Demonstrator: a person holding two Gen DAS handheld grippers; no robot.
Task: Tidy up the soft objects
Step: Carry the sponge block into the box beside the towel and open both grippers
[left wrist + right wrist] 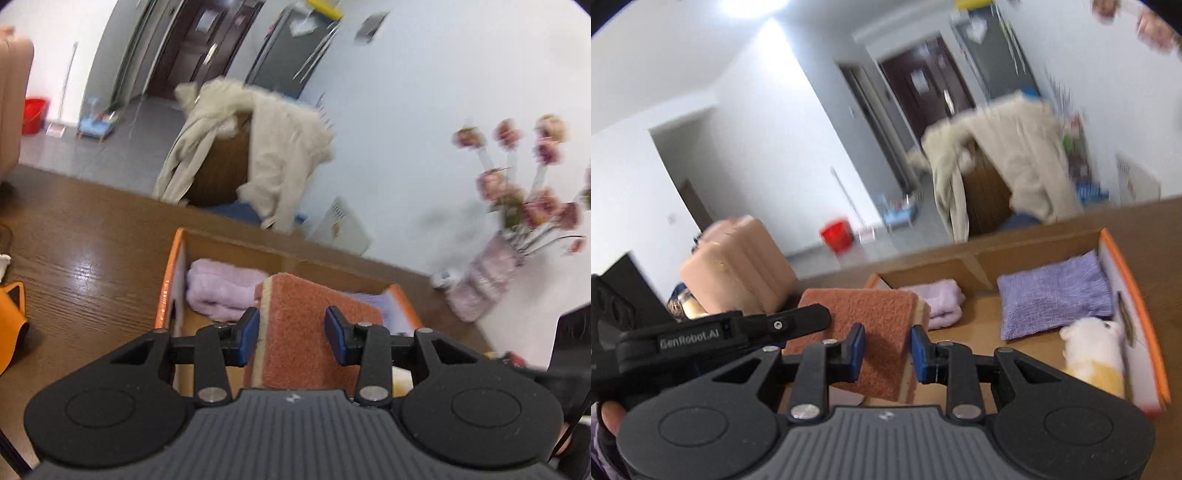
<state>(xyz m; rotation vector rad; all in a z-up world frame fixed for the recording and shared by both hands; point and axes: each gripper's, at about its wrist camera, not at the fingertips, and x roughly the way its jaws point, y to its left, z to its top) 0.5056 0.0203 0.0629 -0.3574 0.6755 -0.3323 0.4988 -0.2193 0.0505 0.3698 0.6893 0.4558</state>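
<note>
- Though not yet put away, was gripped at both ends: sponge [295,354], orange face up, yellow foam along one edge.
- Held by left gripper [291,328] with jaws partway closed, blue pads pressed on the sponge's sides.
- Held likewise by right gripper [886,347], jaws narrower, sponge pinched between the pads.
- Hung clear of the table [92,251], at or just short of the box's [162,295] near side; could not tell which from either view.
- Already lay in the box: rolled pink towel [221,291] in the left compartment, beyond the sponge.
- Already lay there too: folded purple cloth [1056,291] in the right compartment, with a white-and-yellow plush [1089,347] just in front of it, against the orange wall.
- Judged well along: three soft things stowed, sponge in transit.
- Left to do, by that reading: lowering the sponge into free floor near the box's middle front, then letting go with both grippers.
- Farther back, draped over a chair: pale coat [273,155], off the table, probably no part of the job.
</note>
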